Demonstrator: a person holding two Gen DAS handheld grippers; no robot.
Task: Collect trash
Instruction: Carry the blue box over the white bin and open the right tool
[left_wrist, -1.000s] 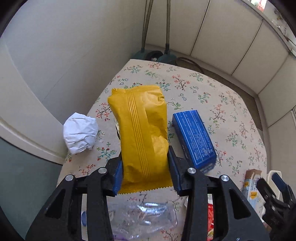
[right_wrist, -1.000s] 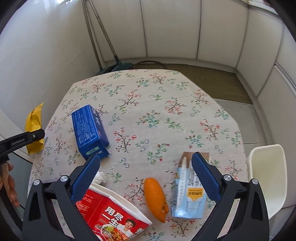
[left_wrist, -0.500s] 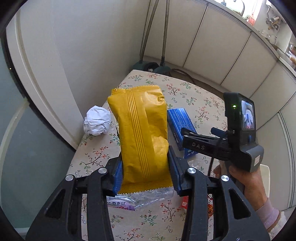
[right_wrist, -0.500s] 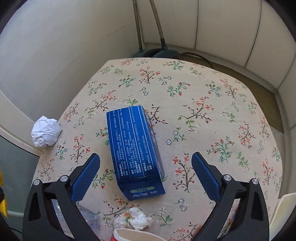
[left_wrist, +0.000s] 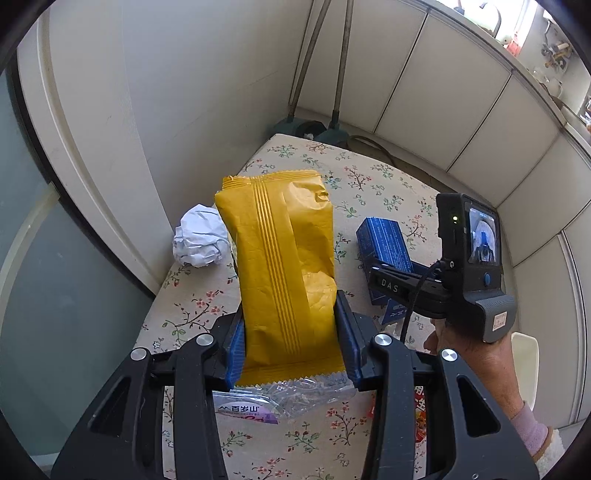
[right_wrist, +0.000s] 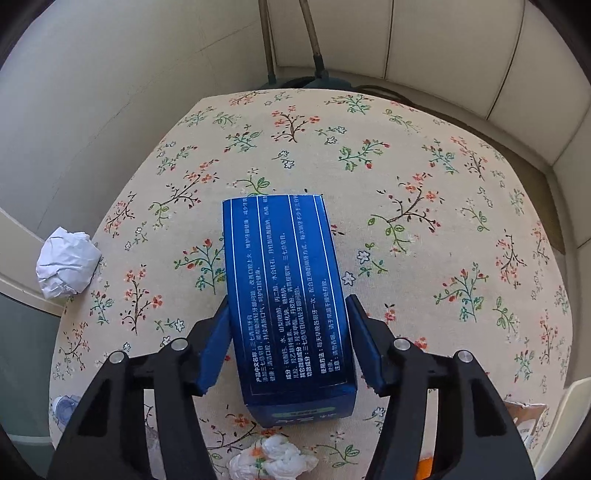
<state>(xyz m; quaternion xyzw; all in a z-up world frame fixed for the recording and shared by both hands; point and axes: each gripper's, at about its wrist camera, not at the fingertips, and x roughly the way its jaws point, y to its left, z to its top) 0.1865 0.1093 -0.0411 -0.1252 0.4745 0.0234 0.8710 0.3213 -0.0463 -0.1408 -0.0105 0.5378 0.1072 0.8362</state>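
Yellow wrapper (left_wrist: 284, 273) in left tongs (left_wrist: 290, 343), blue box (right_wrist: 291, 306) btwn right tongs (right_wrist: 288, 343)

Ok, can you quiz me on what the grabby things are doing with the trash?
1. True or false: the left gripper holds a yellow wrapper.
2. What is between the jaws of the right gripper? A) blue box B) a banana C) a spoon
3. What pattern is on the tablecloth?

Key: 1 true. 2 A: the jaws have just been closing, with the box between them. 3 flowers.
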